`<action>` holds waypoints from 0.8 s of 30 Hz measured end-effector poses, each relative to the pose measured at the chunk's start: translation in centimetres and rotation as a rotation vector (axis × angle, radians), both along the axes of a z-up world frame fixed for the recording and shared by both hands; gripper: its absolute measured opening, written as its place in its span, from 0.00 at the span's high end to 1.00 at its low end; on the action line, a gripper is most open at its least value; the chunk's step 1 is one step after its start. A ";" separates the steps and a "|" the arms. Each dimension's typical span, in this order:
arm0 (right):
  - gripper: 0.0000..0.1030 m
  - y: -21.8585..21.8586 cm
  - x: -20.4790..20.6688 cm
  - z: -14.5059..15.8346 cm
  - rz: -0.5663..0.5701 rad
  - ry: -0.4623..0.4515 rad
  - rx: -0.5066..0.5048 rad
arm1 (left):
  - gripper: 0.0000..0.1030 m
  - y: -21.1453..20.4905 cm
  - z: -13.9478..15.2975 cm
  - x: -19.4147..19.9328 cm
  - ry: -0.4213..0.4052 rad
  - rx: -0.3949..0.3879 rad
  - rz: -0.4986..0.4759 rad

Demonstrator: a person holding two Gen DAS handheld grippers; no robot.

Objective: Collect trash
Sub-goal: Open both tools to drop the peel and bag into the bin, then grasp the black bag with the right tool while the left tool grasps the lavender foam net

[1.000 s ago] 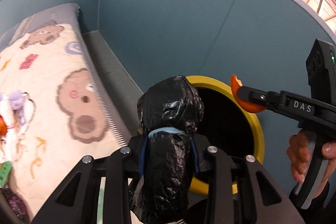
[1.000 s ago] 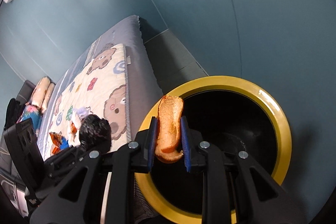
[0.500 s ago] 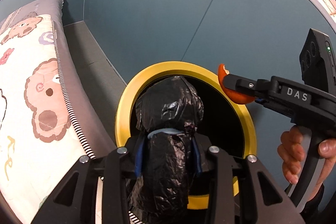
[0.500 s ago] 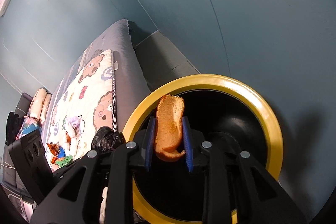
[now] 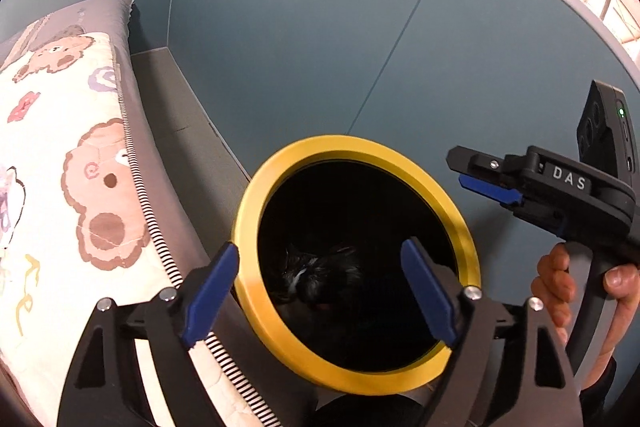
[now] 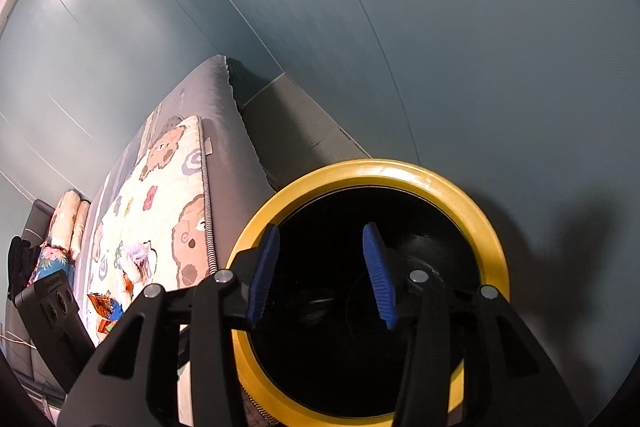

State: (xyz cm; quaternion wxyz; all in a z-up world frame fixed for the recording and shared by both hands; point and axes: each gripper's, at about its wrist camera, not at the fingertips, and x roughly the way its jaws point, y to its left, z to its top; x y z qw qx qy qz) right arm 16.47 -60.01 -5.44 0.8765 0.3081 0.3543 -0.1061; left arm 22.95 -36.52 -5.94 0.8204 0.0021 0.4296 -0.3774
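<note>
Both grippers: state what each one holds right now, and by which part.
Nothing. The left gripper and right gripper have just opened, jaws empty, above the yellow-rimmed bin.

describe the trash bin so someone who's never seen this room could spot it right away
Find the bed with the teddy-bear quilt against the blue-grey wall. On the floor beside the mattress edge, close to that wall, stands the trash bin. It is round with a black inside and a bright yellow rim, the only yellow ring in view.
</note>
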 end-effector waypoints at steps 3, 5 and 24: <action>0.55 0.1 -0.6 0.4 -0.006 -0.008 0.001 | 0.16 0.9 0.5 -0.2 -0.018 0.001 0.014; 0.54 0.3 -0.9 0.8 -0.006 -0.012 -0.008 | 0.13 1.8 0.7 -0.2 -0.029 0.001 0.031; 0.32 9.5 0.3 2.2 0.178 -0.037 -0.071 | 0.08 16.3 1.6 1.0 -0.113 0.048 0.292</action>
